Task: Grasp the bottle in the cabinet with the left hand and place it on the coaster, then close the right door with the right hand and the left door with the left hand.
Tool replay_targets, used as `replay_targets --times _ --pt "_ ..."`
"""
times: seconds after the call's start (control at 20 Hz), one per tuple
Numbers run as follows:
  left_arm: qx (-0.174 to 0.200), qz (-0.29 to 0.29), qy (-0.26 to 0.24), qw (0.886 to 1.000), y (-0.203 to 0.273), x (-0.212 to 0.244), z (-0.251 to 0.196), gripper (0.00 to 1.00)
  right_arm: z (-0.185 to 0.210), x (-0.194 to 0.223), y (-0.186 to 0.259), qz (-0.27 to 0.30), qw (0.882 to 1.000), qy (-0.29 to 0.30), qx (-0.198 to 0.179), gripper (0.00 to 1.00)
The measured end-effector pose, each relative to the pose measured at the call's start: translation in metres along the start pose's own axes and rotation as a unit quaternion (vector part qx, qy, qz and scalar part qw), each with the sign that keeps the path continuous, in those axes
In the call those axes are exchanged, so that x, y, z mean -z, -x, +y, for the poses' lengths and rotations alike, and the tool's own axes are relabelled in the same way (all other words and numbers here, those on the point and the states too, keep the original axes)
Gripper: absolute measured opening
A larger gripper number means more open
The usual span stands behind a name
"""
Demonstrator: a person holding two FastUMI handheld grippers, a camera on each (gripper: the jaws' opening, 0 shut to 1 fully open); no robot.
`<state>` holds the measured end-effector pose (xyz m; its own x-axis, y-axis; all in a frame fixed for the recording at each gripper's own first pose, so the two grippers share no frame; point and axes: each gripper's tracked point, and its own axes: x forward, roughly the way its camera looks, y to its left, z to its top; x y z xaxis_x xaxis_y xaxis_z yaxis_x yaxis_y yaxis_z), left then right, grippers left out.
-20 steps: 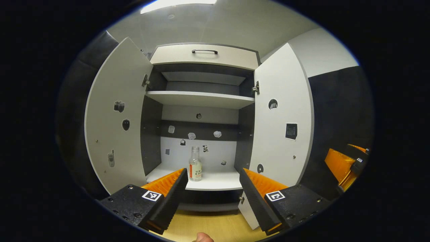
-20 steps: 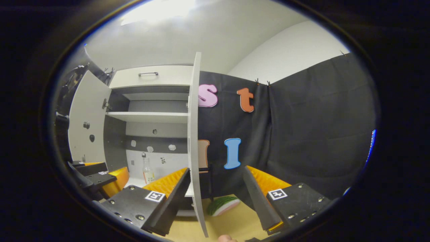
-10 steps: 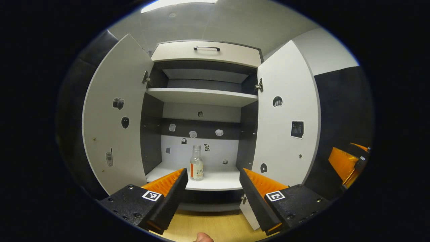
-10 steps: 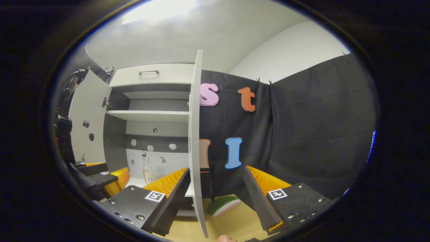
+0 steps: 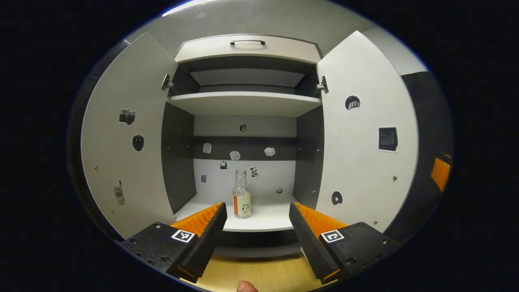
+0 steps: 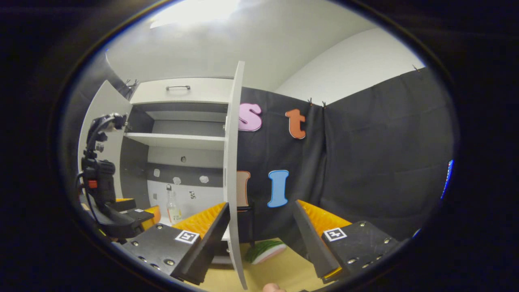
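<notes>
On the lower shelf (image 5: 259, 221) stands the bottle (image 5: 242, 194), clear, probably light and slippery, best gripped at its labelled body; left gripper (image 5: 256, 227) and right gripper (image 6: 260, 227) both gape, empty.

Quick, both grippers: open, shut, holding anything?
Left gripper: open, empty, bottle ahead on the cabinet shelf.
Right gripper: open, empty.

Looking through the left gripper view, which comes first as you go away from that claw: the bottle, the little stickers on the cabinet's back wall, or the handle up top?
1. The bottle, upright near the lower shelf's front, just beyond the open left claw.
2. The stickers, on the back wall behind the bottle.
3. The handle, high on the top panel, farthest from the claw.
</notes>
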<state>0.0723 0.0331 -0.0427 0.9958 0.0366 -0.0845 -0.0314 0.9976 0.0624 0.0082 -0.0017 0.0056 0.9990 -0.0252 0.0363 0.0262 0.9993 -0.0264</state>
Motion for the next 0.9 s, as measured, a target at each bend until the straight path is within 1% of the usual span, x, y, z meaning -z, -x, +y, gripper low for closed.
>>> replay_targets --times 0.25,0.3,0.35,0.4,0.45,0.5,0.55,0.6,0.7,0.85,0.9 --pt "-0.010 0.006 -0.023 1.000 -0.049 0.007 0.016 0.97 -0.005 -0.003 -0.002 -0.011 1.000 0.009 0.018 0.96" --pt "-0.014 0.008 -0.025 1.000 -0.059 0.009 0.020 0.97 -0.006 -0.003 -0.001 -0.013 1.000 0.015 0.023 0.99" --pt "-0.019 0.011 -0.026 0.999 -0.072 0.012 0.026 0.97 -0.007 -0.003 0.000 -0.015 0.999 0.021 0.030 0.99" --pt "-0.022 0.014 -0.028 0.999 -0.084 0.013 0.031 0.97 -0.009 -0.003 0.000 -0.017 0.999 0.026 0.039 0.99" --pt "-0.023 0.020 -0.032 0.999 -0.096 0.015 0.035 0.97 -0.011 -0.003 0.002 -0.018 0.998 0.030 0.047 0.95" --pt "-0.025 0.027 -0.036 0.999 -0.107 0.019 0.039 0.97 -0.013 -0.003 0.005 -0.017 0.998 0.033 0.055 0.99" --pt "-0.025 0.031 -0.038 0.998 -0.120 0.019 0.043 0.97 -0.015 -0.002 0.006 -0.015 0.997 0.036 0.064 0.99" --pt "-0.028 0.030 -0.037 0.998 -0.133 0.019 0.048 0.97 -0.019 0.000 0.007 -0.014 0.996 0.041 0.074 0.92" --pt "-0.033 0.030 -0.034 0.998 -0.155 0.020 0.054 0.97 -0.028 0.001 0.012 -0.011 0.994 0.051 0.097 0.99" --pt "-0.038 0.034 -0.033 0.998 -0.186 0.022 0.063 0.97 -0.038 0.005 0.020 -0.005 0.990 0.062 0.126 0.99" --pt "-0.037 0.033 -0.032 0.998 -0.197 0.022 0.064 0.96 -0.042 0.008 0.022 -0.002 0.988 0.068 0.136 0.97"
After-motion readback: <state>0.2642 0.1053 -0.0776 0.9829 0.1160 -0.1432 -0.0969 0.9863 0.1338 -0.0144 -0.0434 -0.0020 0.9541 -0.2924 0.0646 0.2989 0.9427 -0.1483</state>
